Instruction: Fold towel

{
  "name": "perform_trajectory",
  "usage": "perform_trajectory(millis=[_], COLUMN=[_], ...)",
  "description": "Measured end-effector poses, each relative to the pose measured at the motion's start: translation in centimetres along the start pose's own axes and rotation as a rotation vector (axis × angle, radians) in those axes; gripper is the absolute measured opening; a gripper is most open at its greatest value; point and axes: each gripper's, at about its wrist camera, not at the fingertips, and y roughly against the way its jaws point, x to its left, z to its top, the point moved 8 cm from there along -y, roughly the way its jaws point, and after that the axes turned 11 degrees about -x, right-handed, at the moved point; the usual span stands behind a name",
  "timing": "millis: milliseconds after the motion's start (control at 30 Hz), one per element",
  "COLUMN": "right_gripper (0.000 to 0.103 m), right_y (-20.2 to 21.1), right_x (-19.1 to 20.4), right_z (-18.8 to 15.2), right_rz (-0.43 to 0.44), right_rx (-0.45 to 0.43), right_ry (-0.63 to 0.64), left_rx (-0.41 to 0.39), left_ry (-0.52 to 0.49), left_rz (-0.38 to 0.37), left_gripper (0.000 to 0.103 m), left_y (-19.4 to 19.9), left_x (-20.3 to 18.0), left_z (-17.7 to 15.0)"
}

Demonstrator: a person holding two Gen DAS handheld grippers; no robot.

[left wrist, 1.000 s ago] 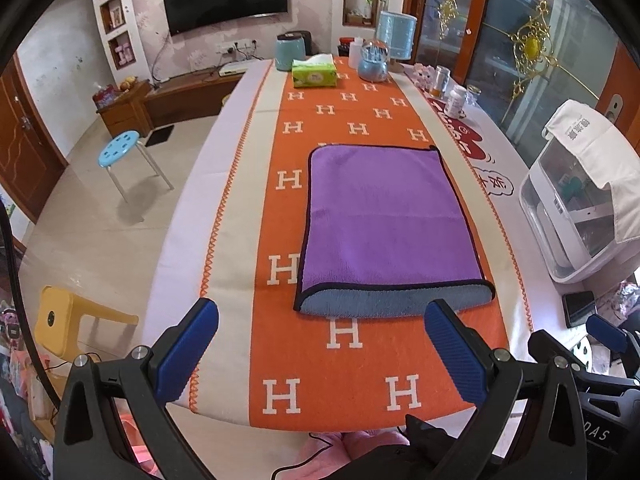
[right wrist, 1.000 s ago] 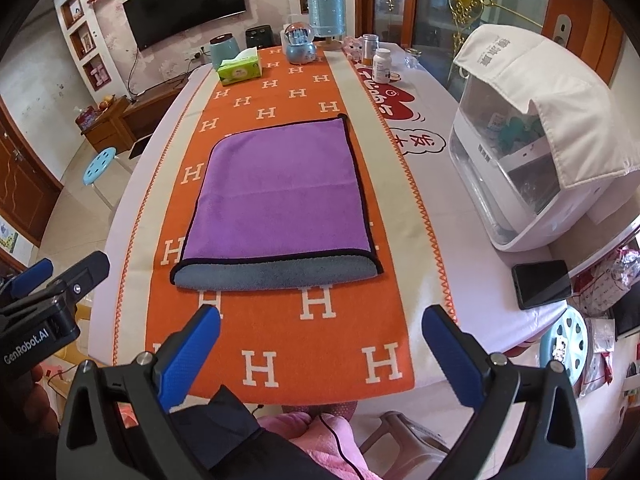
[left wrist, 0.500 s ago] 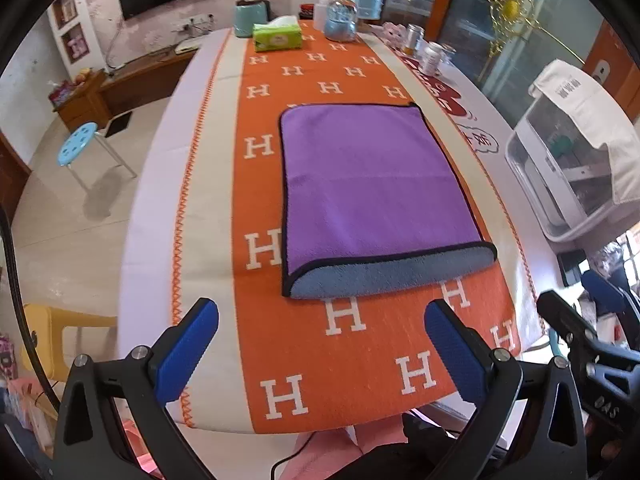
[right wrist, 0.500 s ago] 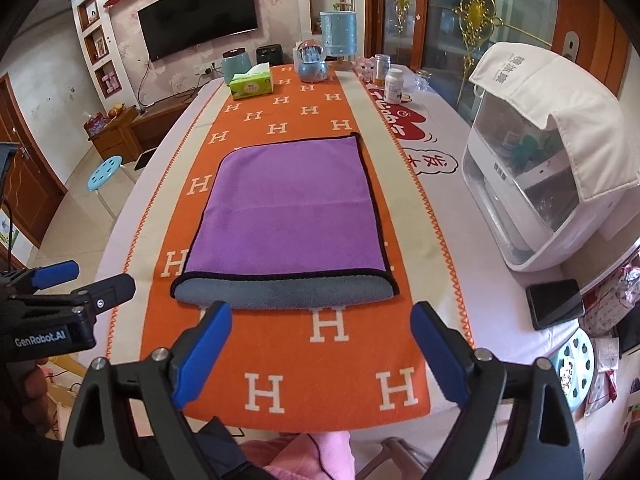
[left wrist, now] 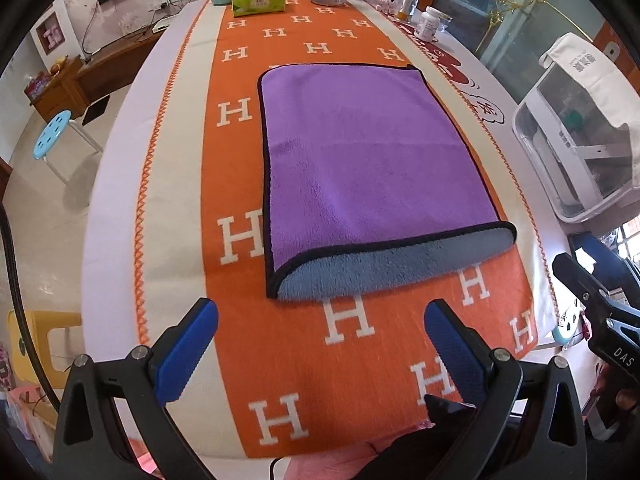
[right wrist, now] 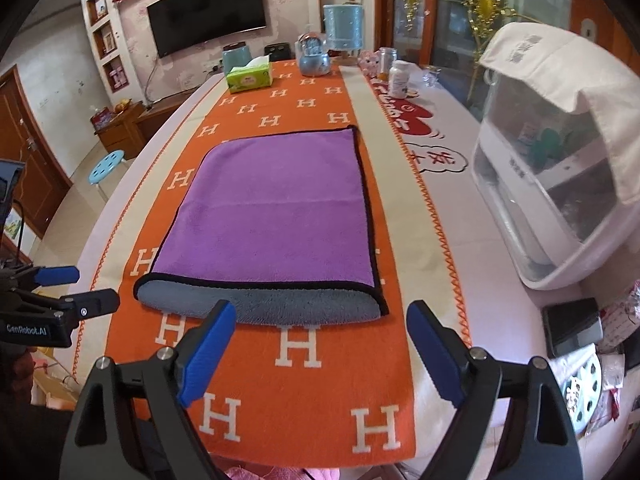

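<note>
Purple towel (left wrist: 372, 160) on H-lettered orange runner (left wrist: 360, 360); left gripper (left wrist: 320, 344), "GenRobot.AI", and right gripper (right wrist: 320, 340) both wide.

Left gripper (left wrist: 320, 344): black angular frame, silver screws at the pivots, blue textured pads (left wrist: 188, 352). A black cable is seen at the left edge. Right gripper (right wrist: 322, 350): the same black frame, silver screws, blue pads (right wrist: 208, 354). White lettering "GenRobot.AI" and "DAS" is printed on the bodies.

Wall-mounted television (right wrist: 206, 32) above a wooden cabinet (right wrist: 120, 126), blue stool (right wrist: 106, 168) on pale tiled floor (right wrist: 70, 236)
</note>
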Motion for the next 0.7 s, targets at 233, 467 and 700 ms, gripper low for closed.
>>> perform_trajectory(millis=[233,467,700], right_gripper=[0.088,0.088,0.079], right_y=[-3.3,-5.8,-7.9], right_x=[-0.4,-1.1,-2.0], right_z=[-0.6,-1.6,-2.9], right_rz=[0.068,0.115,0.121], right_rx=[0.023,0.045,0.081], right_ry=[0.047,0.096,0.146], left_rx=[-0.030,-0.016,0.029], left_ry=[-0.026,-0.023,0.005], left_rz=[-0.005,-0.024,-0.030], left_gripper=[0.102,0.102,0.102], left_y=[-3.1,-5.6,-8.0], left_x=[0.5,1.0,1.4], left_z=[0.8,1.3,1.3])
